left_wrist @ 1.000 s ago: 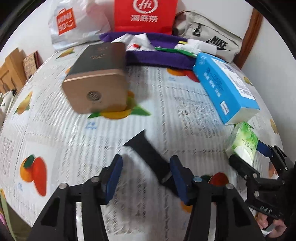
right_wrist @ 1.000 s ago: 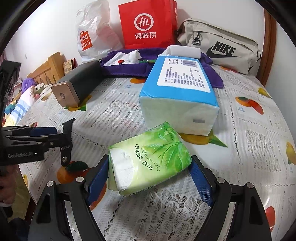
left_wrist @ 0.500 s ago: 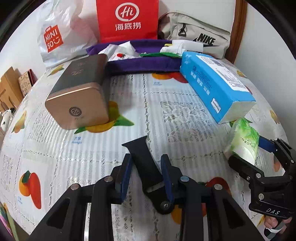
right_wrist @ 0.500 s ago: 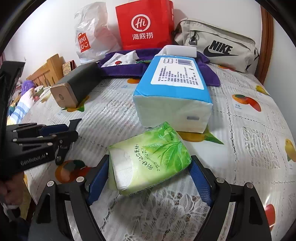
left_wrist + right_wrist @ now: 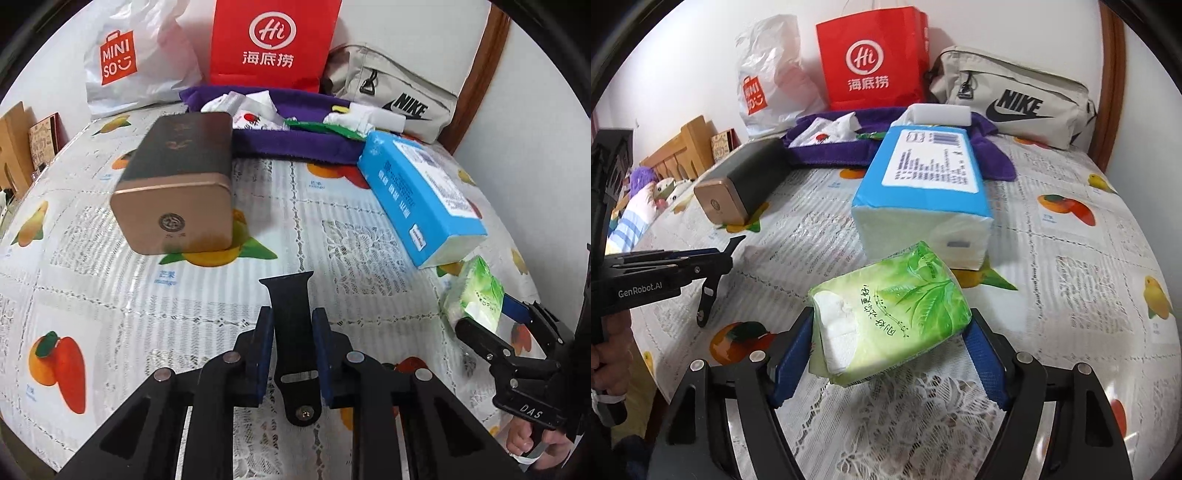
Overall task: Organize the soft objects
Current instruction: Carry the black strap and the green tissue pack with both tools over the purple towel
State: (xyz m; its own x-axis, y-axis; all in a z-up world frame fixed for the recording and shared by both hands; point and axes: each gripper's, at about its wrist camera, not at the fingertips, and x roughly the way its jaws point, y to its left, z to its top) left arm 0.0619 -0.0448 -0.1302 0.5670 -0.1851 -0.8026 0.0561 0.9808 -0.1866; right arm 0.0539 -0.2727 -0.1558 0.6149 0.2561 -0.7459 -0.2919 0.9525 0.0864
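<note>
My left gripper [image 5: 292, 328] is shut on a black watch strap [image 5: 291, 314], its buckle end hanging below the pads, lifted a little off the tablecloth. It also shows in the right wrist view [image 5: 713, 258] at the left. My right gripper [image 5: 892, 339] is shut on a green tissue pack [image 5: 890, 314], held just above the table in front of a blue tissue pack [image 5: 927, 192]. The green pack [image 5: 476, 299] and blue pack [image 5: 417, 192] show at the right in the left wrist view. A purple cloth tray [image 5: 295, 144] with soft items lies at the back.
A gold-ended dark box [image 5: 177, 192] lies left of centre. A red paper bag [image 5: 273, 40], a white Miniso bag [image 5: 136, 62] and a grey Nike bag [image 5: 391, 92] stand along the wall. The tablecloth [image 5: 351, 240] has fruit prints.
My left gripper closed on the black strap, which turned to point straight ahead and came up off the cloth. My right gripper kept hold of the green pack, barely moving.
</note>
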